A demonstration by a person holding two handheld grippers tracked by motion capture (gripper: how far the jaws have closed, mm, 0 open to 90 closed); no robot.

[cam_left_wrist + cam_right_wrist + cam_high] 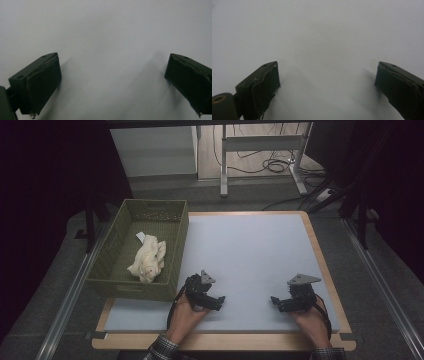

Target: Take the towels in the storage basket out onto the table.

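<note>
Both claws rest low on the pale mat (250,260) covering the bench (320,255), well apart, each released with nothing between its jaws. The left claw (212,301) sits just beside the green basket (117,287), which holds a crumpled cream cloth (148,259). Bare mat lies around the right claw (280,303).

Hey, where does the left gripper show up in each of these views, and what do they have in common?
High view: left gripper low, left of centre, beside the basket, jaws open.
Left gripper view: its own gripper, jaws at the lower corners.
Right gripper view: that gripper's own open jaws over the mat.
Shared landmark: the pale mat.
</note>
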